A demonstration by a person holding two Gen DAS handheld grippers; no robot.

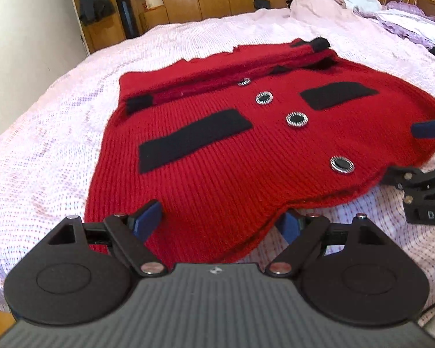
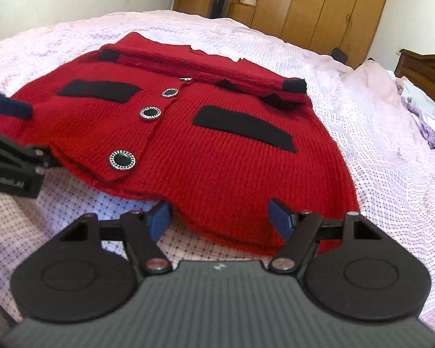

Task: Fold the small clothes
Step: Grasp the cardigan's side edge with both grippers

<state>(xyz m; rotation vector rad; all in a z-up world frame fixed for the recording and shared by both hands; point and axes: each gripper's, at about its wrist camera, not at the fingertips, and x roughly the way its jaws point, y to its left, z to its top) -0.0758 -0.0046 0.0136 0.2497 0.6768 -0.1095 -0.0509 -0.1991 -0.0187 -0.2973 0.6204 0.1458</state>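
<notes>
A small red knit cardigan [image 1: 217, 174] with black pocket flaps and round black buttons lies flat on the bed; it also shows in the right wrist view [image 2: 217, 168]. Its sleeves are folded across the far collar end. My left gripper [image 1: 217, 221] is open, its blue-padded fingers [image 1: 146, 217] astride the near hem at the left corner. My right gripper [image 2: 220, 217] is open, its fingers [image 2: 279, 216] astride the near hem at the right corner. Each gripper shows at the edge of the other's view: the right one [image 1: 420, 156], the left one [image 2: 17, 127].
The bed is covered with a pink-white checked bedspread [image 1: 43, 150]. A heap of pink, white and purple clothes [image 1: 362, 5] lies at the far right of the bed. Wooden wardrobes [image 2: 319, 3] and a white wall stand beyond the bed.
</notes>
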